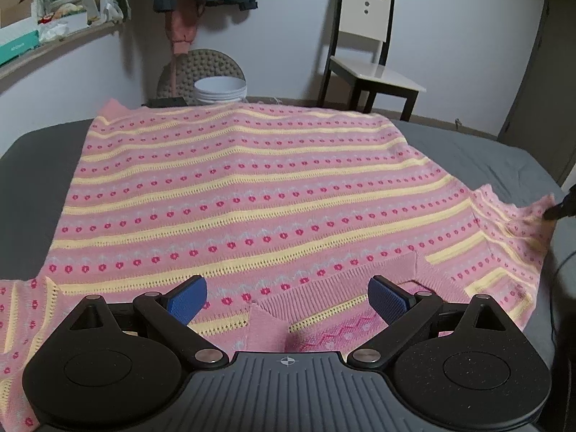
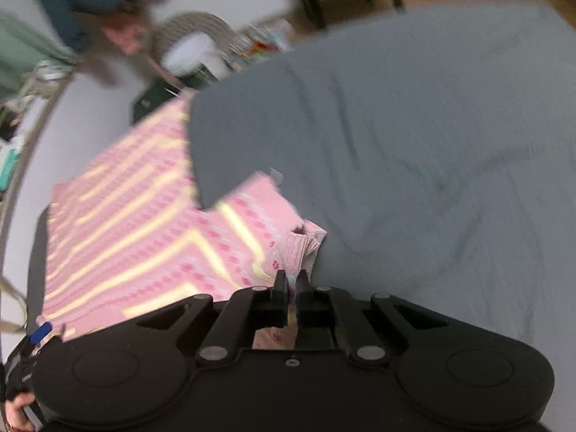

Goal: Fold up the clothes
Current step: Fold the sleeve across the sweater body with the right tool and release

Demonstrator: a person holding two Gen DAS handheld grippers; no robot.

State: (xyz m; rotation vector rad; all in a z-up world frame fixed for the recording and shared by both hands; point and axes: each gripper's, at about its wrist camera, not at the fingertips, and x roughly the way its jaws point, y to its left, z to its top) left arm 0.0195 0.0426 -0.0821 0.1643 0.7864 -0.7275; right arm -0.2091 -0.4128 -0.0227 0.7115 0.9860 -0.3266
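Left gripper hovers low with jaws spread wide, blue pads apart, nothing between them. Right gripper jaws pinched nearly together, clamping pink knit fabric at its ribbed edge; right wrist view blurred

a: what does the left gripper look like?
b: black linkage arms with silver pivot pins, two round black discs either side of a ribbed grey plate bearing a small crosshair mark. its fingertips carry textured blue pads.
a: and the right gripper?
b: same black build, silver pins, one small screw just behind the fingers. its fingertips look black and thin, edge-on; the view is blurred.
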